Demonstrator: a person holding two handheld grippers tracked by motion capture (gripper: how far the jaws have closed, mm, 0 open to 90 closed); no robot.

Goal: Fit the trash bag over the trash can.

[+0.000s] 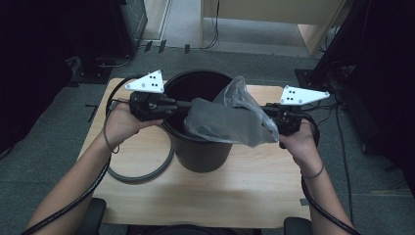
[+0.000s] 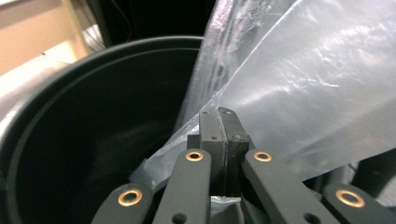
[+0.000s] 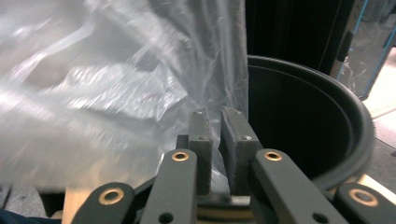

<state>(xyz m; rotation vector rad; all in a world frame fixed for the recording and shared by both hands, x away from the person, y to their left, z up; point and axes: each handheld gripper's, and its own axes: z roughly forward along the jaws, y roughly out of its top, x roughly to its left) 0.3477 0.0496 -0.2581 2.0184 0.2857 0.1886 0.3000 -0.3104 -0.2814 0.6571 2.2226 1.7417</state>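
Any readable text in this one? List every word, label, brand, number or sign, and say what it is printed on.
None: no legible word, number or brand in any view.
Black bin: plain wall, no label.
Clear plastic bag: no print visible.
Grey plates on the left gripper and right gripper: black dots, no writing.
Wooden table and grey ring: unmarked.

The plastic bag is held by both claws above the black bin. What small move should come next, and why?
Probably draw the two claws apart to stretch the bag's mouth open. The left claw is shut on the plastic bag, and the right claw pinches its other side, yet the bag hangs crumpled over the black bin, not spread around its rim.
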